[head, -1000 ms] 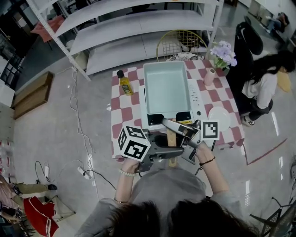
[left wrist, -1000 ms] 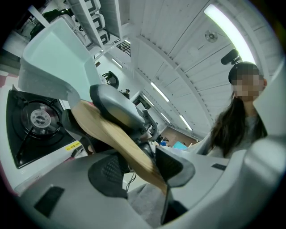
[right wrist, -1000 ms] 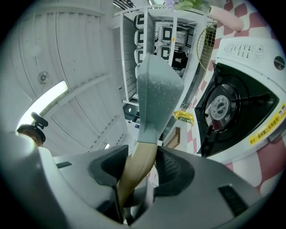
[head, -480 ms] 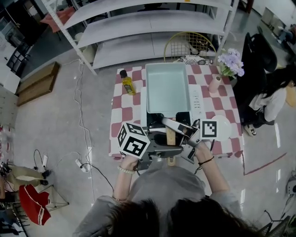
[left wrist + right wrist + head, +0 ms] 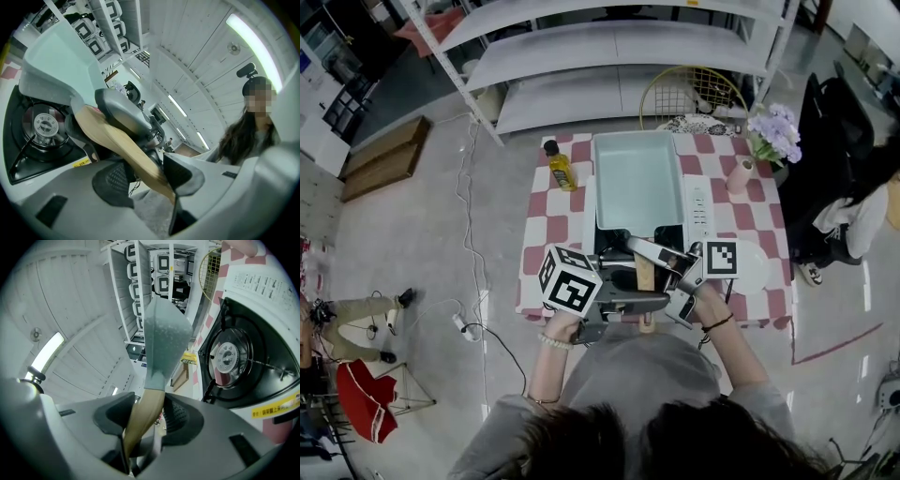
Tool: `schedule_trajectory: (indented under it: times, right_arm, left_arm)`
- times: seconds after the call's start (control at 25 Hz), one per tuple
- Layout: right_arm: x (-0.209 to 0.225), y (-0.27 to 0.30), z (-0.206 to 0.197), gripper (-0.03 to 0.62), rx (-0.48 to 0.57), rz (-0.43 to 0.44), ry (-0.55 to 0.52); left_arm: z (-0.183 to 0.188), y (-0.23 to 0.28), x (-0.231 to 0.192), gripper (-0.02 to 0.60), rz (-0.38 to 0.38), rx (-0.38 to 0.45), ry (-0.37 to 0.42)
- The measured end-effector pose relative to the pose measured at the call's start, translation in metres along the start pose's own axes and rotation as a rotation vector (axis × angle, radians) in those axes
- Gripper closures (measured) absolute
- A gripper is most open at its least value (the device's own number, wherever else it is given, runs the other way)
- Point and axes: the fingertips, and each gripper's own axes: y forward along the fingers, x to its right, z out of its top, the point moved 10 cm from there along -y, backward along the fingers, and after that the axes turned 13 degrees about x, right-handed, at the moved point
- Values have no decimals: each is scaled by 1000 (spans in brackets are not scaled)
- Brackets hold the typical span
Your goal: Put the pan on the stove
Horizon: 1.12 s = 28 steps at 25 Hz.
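A pale teal rectangular pan (image 5: pixel 637 183) with a wooden handle (image 5: pixel 645 274) hangs over the white table stove (image 5: pixel 698 202), its far end reaching past the stove. The black burner (image 5: pixel 670 239) shows uncovered under the pan's near end. My left gripper (image 5: pixel 642 302) comes in from the left and is shut on the handle near its end. From the right, my right gripper (image 5: pixel 661 262) is shut on the handle closer to the pan. In the left gripper view the handle (image 5: pixel 117 140) runs between the jaws of the left gripper (image 5: pixel 150 173). In the right gripper view the handle (image 5: pixel 145 413) sits inside the right gripper (image 5: pixel 145 420), below the pan (image 5: pixel 164 333).
The stove stands on a table with a red-and-white checked cloth (image 5: pixel 546 234). On it are a yellow bottle (image 5: pixel 562 169), a vase of purple flowers (image 5: pixel 773 131) and a white plate (image 5: pixel 750 265). A wire basket (image 5: pixel 694 89) and grey shelves (image 5: pixel 609 56) stand behind. A person (image 5: pixel 862 206) sits at the right.
Both grippers and the pan have shifted slightly together, the grip on the handle unchanged. The head view has swung a little, so the table sits differently in the picture.
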Motion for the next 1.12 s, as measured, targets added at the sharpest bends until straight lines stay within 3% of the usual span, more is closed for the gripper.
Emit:
schedule_trajectory:
  times: [0.68, 1.12]
  right_arm:
    - [28, -4, -3, 398, 45, -82, 121]
    - [40, -6, -5, 398, 61, -109, 153]
  left_arm:
    - [-5, -3, -23, 387, -11, 6, -141]
    - [-10, -3, -34, 387, -28, 2, -191]
